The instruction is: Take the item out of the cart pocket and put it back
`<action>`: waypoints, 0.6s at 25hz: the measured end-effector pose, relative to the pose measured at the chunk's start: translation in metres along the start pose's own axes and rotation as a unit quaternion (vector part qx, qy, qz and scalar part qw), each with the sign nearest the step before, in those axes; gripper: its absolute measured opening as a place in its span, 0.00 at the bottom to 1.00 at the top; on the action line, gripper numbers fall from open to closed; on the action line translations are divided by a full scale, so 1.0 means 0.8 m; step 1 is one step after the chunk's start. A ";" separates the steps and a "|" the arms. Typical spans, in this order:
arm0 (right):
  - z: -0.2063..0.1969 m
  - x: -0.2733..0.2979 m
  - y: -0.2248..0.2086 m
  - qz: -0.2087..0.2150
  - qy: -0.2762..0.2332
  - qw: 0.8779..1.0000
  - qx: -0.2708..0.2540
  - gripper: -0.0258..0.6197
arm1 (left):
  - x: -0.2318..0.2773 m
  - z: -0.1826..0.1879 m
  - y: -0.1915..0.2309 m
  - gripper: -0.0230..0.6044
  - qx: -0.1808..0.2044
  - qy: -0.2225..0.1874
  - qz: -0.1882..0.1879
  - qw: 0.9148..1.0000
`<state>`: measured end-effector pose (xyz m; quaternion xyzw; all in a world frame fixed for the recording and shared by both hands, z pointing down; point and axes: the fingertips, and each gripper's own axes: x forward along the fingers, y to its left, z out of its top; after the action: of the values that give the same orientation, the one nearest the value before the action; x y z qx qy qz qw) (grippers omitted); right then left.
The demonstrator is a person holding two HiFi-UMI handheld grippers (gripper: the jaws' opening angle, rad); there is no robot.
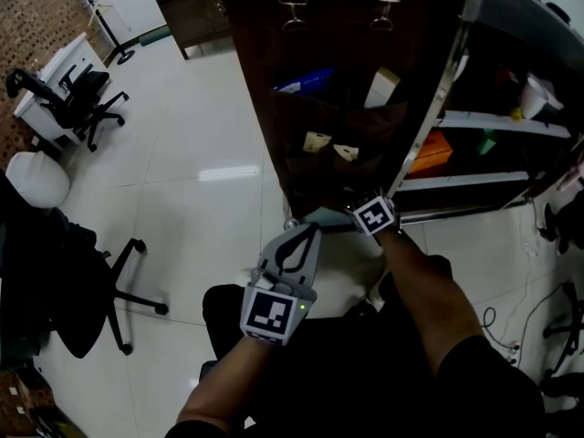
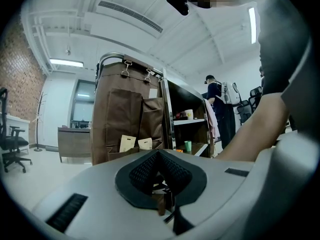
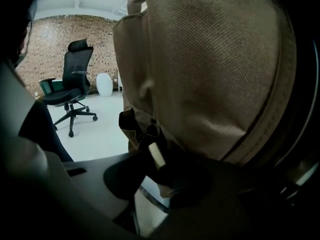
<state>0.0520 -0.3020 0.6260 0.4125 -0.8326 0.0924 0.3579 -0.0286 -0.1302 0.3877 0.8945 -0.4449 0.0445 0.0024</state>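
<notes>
A brown fabric organiser with several pockets hangs on the cart's side; it also shows in the left gripper view. Two cream packets stick out of its lower pockets. My right gripper is pressed up against the organiser's bottom edge. In the right gripper view the cloth fills the frame. A thin cream item stands edge-on at a pocket mouth, between the jaws of the right gripper, with pale floor showing in the gap. My left gripper hangs lower, away from the cart, shut and empty.
The cart's shelves to the right hold an orange item and small things. Black office chairs stand at the left. Cables lie on the tiled floor at the right. A person stands far behind the cart.
</notes>
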 end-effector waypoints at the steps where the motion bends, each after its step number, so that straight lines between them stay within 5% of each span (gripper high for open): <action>1: 0.001 -0.002 0.000 0.001 -0.005 1.000 0.004 0.29 | 0.000 0.000 0.000 0.04 0.001 -0.001 0.000 1.000; 10: 0.064 -0.073 0.011 0.000 -0.101 0.994 0.050 0.28 | -0.002 0.000 -0.002 0.04 0.003 -0.001 -0.001 1.000; 13: 0.097 -0.126 0.020 0.007 -0.160 0.984 0.080 0.09 | 0.001 -0.002 -0.003 0.04 0.004 0.002 -0.002 1.000; 15: 0.120 -0.166 0.030 0.021 -0.196 0.976 0.091 0.06 | 0.003 -0.004 -0.003 0.04 0.004 0.004 -0.003 1.000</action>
<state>0.0377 -0.2468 0.4704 0.4362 -0.8830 0.0926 0.1464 -0.0254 -0.1303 0.3908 0.8955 -0.4423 0.0495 0.0005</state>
